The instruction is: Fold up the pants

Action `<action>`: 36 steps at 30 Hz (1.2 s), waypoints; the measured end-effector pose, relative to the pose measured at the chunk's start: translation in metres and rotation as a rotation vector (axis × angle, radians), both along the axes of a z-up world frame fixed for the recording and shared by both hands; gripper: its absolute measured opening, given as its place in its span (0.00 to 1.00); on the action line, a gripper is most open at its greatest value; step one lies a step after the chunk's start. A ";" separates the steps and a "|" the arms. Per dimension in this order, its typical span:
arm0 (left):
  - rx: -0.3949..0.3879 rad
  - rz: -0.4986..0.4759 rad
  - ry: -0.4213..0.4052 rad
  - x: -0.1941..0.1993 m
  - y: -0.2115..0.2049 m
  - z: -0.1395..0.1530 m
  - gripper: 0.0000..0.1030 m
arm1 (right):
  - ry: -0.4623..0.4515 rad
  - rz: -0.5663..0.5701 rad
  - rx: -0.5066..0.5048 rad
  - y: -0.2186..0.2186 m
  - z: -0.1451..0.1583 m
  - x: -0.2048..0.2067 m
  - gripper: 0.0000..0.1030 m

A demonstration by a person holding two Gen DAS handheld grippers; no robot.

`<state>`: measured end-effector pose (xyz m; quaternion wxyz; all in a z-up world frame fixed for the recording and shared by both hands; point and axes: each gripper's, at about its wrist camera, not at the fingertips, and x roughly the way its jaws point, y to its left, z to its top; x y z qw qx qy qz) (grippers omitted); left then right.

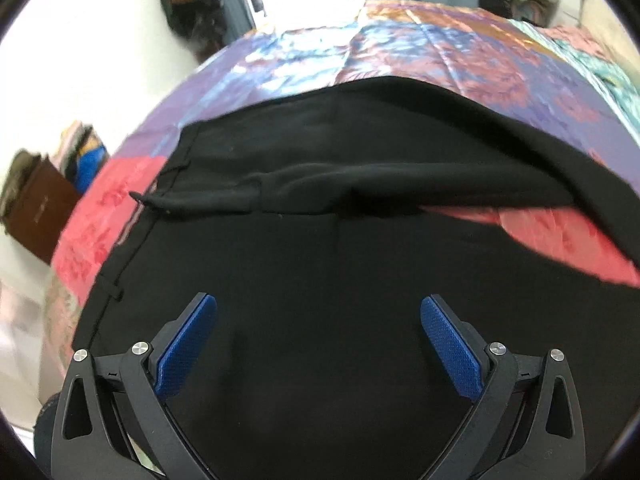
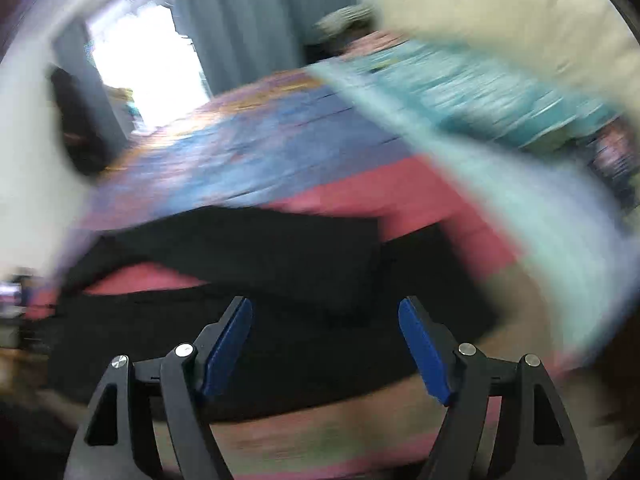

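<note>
left tool point(image 1: 318, 340) spread, empty | right tool point(image 2: 325, 336) spread (blurred) | black pants point(image 1: 320, 168) beneath both, on bedspread point(image 1: 400, 52)

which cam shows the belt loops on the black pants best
The left wrist view: it is sharp, and the black pants show their waistband edge with belt loops at the left, lying on the patchwork bedspread. The right wrist view is motion-blurred; the pants there are a dark shape, with no loops discernible.
</note>
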<state>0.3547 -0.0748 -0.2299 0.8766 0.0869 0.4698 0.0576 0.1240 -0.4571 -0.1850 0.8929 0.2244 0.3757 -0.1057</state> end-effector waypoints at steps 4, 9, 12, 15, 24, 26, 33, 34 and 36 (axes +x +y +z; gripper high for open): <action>0.055 -0.054 0.001 0.001 -0.011 -0.024 0.99 | -0.064 0.129 0.172 0.036 -0.034 0.031 0.74; -0.057 -0.020 -0.030 0.001 0.005 -0.035 1.00 | 0.003 -0.013 0.415 0.003 -0.089 0.048 0.66; -0.101 -0.021 -0.037 0.002 0.013 -0.037 1.00 | -0.039 -0.139 0.395 -0.015 -0.084 0.041 0.67; -0.092 -0.023 -0.049 -0.001 0.012 -0.038 1.00 | -0.074 -0.255 0.431 -0.036 -0.089 0.041 0.67; -0.071 -0.019 -0.048 0.000 0.008 -0.040 1.00 | -0.117 -0.459 0.449 -0.061 -0.096 0.046 0.35; -0.070 -0.007 -0.033 0.002 0.008 -0.039 1.00 | -0.111 -0.441 0.495 -0.066 -0.100 0.045 0.13; -0.289 0.032 0.079 0.041 0.014 0.017 0.99 | -0.274 -0.204 0.441 -0.061 -0.024 0.050 0.09; -0.320 0.031 0.079 0.054 0.014 0.025 0.99 | -0.290 -0.174 0.416 -0.060 -0.011 0.051 0.09; -0.433 0.029 0.119 0.097 0.016 0.035 0.99 | -0.321 -0.115 0.378 -0.056 0.016 0.052 0.09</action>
